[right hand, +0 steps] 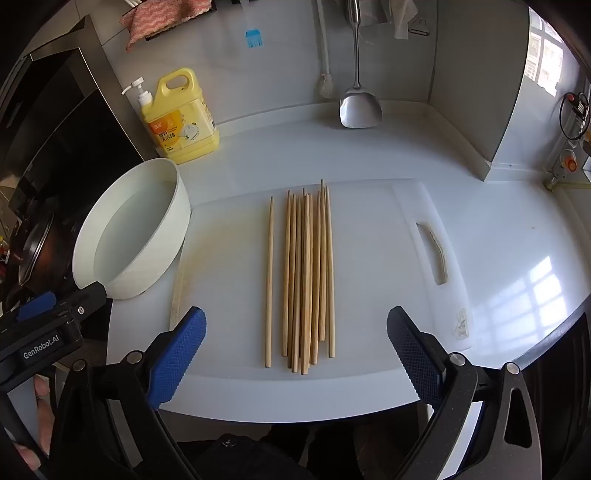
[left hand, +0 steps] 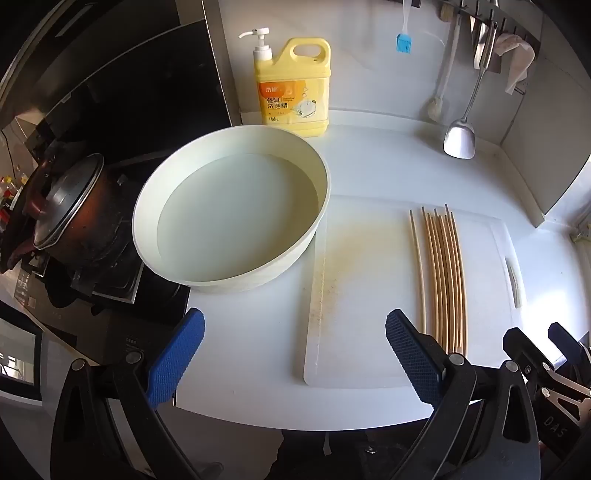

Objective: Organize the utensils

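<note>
Yellow dish soap bottle [left hand: 291, 88] with pump stands at the back wall, just behind the white basin [left hand: 229, 214] of water. Steel spatula [right hand: 359, 107] and blue brush [left hand: 403, 42] hang on the wall. Dark lidded pot [left hand: 68, 210] sits on the stove [left hand: 122, 280], left of the tabletop [right hand: 498, 229]. Pink cloth [right hand: 166, 18] up top.

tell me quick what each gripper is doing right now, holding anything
Left gripper: jaws open, holding nothing, over the counter edge near the basin.
Right gripper: jaws open, holding nothing, above the near ends of the chopsticks.
</note>
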